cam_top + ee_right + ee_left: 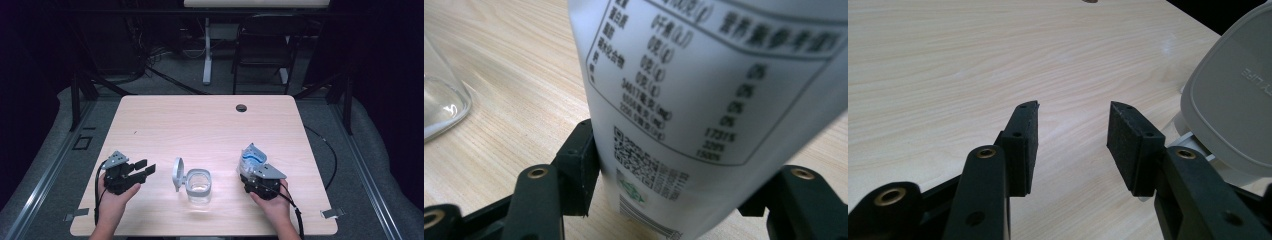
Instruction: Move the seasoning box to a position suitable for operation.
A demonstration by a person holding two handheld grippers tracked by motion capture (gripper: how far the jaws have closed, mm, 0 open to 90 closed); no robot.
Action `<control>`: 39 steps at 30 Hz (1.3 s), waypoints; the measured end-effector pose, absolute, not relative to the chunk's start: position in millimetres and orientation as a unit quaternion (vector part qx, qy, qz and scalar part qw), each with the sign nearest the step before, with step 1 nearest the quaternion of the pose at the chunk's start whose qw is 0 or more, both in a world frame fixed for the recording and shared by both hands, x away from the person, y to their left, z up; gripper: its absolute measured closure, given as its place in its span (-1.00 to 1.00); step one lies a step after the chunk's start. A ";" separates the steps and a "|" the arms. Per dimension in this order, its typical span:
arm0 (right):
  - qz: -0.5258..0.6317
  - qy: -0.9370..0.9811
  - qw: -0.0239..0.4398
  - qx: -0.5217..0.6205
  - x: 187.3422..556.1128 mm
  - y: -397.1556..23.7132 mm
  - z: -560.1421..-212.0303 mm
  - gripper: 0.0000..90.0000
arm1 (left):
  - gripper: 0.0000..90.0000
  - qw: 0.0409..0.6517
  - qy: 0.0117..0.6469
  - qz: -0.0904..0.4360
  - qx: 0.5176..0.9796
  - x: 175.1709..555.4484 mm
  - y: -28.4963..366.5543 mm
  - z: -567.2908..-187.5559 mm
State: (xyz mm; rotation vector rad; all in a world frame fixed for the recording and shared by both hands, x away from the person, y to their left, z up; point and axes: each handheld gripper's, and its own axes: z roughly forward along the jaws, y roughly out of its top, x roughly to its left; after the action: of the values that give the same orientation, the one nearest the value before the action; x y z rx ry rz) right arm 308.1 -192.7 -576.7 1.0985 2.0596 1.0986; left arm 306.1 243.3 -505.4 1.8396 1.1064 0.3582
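A clear square container (199,186) stands near the table's front, its grey lid (177,173) hinged open and upright on its left side. My left gripper (145,167) rests left of it, open and holding nothing. In the left gripper view its jaws (1073,135) are spread over bare wood and the lid (1233,95) rises just to the right. My right gripper (248,172) is to the right of the container, shut on a white and blue pouch (251,157). The right gripper view has the pouch's printed label (704,100) between the jaws and the container's glass (439,100) at the left edge.
The pale wooden table (200,125) has a dark cable hole (241,107) near its far edge. Beyond the table stand a black chair (265,45) and a white desk leg (207,50). A person's hands hold both grippers at the near edge.
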 end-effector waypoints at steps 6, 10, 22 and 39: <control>0.412 0.768 0.275 0.406 307.7 -194.2 -576.8 -0.11 | 0.25 0.464 0.450 0.148 0.748 305.9 242.2 -505.7; 0.417 0.765 0.273 0.408 307.4 -195.2 -577.4 -0.10 | 0.25 0.465 0.450 0.148 0.748 305.6 242.3 -505.5; 0.423 0.758 0.278 0.412 306.0 -201.8 -573.2 -0.10 | 0.25 0.460 0.447 0.151 0.752 304.1 240.2 -505.7; 0.419 0.762 0.302 0.391 299.4 -190.2 -557.9 -0.10 | 0.25 0.474 0.448 0.153 0.742 299.9 247.6 -499.7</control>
State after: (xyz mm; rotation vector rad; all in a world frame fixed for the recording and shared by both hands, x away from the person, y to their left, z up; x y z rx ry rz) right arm 299.4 -190.2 -557.9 1.0368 2.0213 1.1114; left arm 299.9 247.6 -499.7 1.8148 1.0966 0.3743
